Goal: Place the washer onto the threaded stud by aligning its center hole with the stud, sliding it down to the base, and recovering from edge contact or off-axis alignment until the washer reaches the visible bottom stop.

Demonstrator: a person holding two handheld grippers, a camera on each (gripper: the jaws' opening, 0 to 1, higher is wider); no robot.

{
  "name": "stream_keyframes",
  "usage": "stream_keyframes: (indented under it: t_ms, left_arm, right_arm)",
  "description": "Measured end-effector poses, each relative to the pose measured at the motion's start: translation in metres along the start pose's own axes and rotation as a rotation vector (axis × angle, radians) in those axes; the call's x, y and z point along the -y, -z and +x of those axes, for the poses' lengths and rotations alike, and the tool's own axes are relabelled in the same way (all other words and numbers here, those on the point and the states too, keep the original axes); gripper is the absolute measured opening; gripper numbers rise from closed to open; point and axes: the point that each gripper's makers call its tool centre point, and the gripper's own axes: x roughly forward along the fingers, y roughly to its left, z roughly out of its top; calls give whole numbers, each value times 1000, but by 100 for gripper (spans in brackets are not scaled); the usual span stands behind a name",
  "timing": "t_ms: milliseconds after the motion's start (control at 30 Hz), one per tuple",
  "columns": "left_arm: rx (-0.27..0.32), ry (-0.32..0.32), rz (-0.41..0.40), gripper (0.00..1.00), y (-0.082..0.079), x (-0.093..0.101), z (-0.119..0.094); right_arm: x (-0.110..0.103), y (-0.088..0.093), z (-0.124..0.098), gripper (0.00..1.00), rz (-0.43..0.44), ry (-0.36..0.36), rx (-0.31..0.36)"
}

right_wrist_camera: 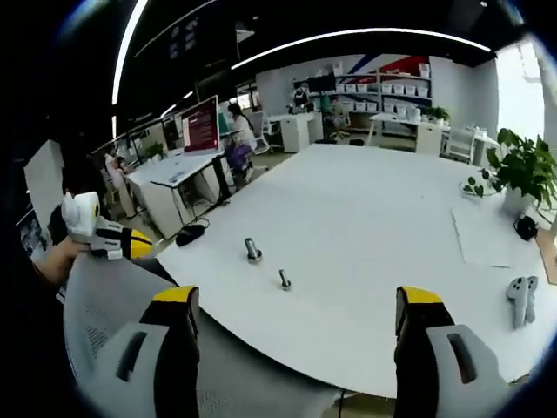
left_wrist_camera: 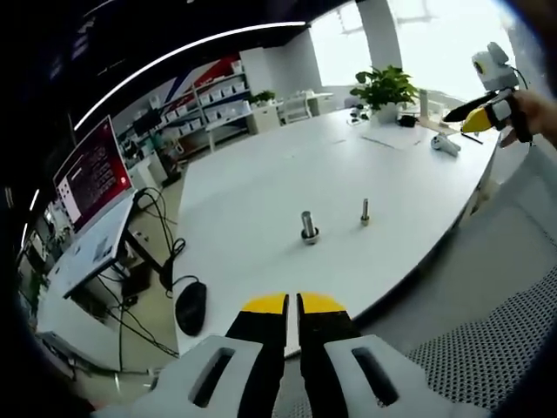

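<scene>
My left claw (left_wrist_camera: 291,303) is pinched nearly closed and empty; my right claw (right_wrist_camera: 296,305) gapes wide — both hang back off the table (left_wrist_camera: 261,183) edge, ready to approach. The stud (left_wrist_camera: 365,211) stands at one o'clock, beside a second stud (left_wrist_camera: 309,227) that seems to carry the washer — too small to tell.

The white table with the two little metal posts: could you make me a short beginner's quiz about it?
1. True or false: the left gripper has its jaws shut.
2. How many metal posts stand on the table?
   A. one  B. two  C. four
3. Fill in: beyond the table's far edge in the left gripper view stands a potted ____.

Key:
1. True; the right gripper is the open one.
2. B: a thicker stud and a thin bolt, standing apart.
3. plant.
</scene>
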Motion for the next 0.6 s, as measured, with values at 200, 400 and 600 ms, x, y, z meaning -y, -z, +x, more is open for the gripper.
stream_keyframes:
  t_ms: [200, 400, 600]
  left_arm:
    - [33, -25, -13, 1, -4, -5, -1]
    - [35, -62, -37, 3, -2, -12, -4]
    - [19, -61, -64, 6, 2, -16, -1]
  right_arm:
    - [-6, 35, -6, 100, 14, 52, -21]
    - [-29, 57, 3, 95, 20, 21, -66]
    - [-21, 58, 1, 89, -22, 86, -61]
